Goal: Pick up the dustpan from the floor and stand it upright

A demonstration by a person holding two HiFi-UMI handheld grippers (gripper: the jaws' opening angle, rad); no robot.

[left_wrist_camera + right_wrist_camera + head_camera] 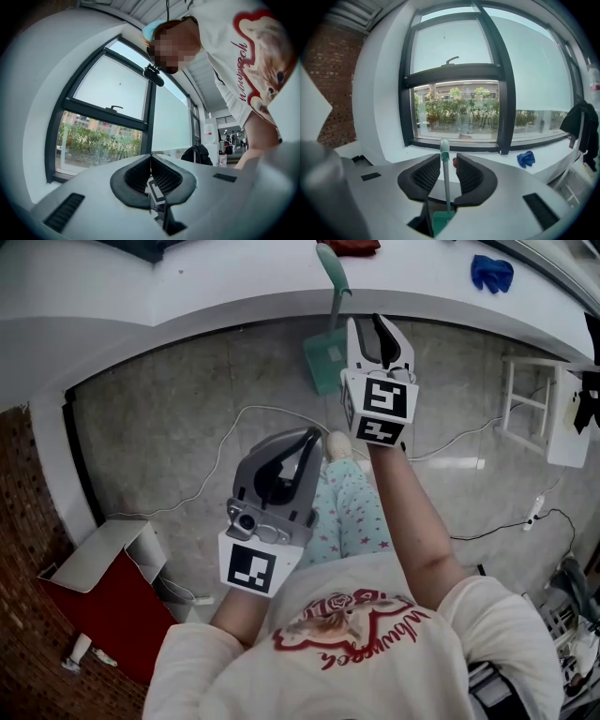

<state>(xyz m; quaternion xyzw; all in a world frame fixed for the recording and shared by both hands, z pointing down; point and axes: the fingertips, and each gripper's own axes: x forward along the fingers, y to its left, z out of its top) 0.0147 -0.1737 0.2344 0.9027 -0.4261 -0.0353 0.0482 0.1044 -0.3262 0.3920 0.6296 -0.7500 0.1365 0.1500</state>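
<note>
The teal dustpan (324, 360) stands upright on the grey floor, and its long handle (334, 279) leans against the white window ledge. My right gripper (377, 326) hovers just to its right and above it, jaws apart. In the right gripper view the handle (446, 180) rises from the pan (439, 222) in the gap between the pads, and neither pad touches it. That gripper (448, 158) is open. My left gripper (310, 439) is held lower, near the person's body, with its pads (151, 158) closed together on nothing.
A red box with a white flap (111, 592) sits at the lower left by the brick wall. A white cable (234, 423) trails over the floor. A white rack (536, 409) stands at the right. A blue cloth (491, 273) lies on the ledge (187, 287).
</note>
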